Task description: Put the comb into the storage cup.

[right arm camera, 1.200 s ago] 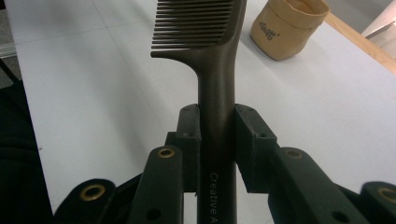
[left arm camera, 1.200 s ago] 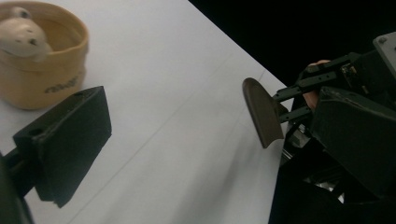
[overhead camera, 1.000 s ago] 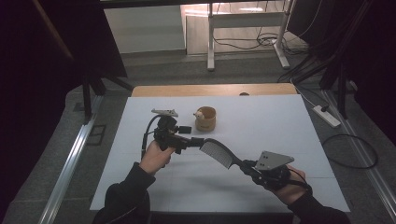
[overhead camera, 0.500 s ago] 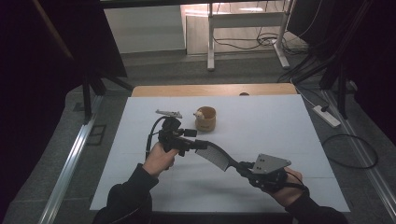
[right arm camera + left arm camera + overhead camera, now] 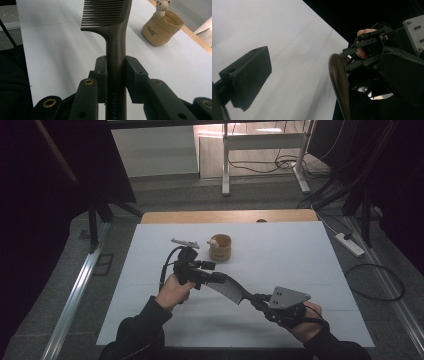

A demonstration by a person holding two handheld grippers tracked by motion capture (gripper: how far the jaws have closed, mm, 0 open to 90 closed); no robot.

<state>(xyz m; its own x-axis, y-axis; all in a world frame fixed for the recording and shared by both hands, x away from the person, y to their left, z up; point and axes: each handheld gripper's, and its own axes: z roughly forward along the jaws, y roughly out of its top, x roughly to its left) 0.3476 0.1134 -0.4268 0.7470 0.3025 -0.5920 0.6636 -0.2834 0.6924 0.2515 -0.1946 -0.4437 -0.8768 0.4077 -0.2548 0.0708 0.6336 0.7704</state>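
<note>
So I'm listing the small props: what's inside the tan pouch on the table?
A small bear figure pokes up over the rim of the tan pouch, at its far side. The pouch's walls hide the bear's lower body and whatever else may lie inside.

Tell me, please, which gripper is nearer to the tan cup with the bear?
Left. The left gripper sits just in front of the cup; the right gripper, holding the comb, is farther toward the person.

Worktop [image 5: 310, 265]: covered by a white sheet, a wooden strip left exposed along the far edge. One tan pot [image 5: 220, 248], with a small bear figure, is placed near the far middle.
</note>
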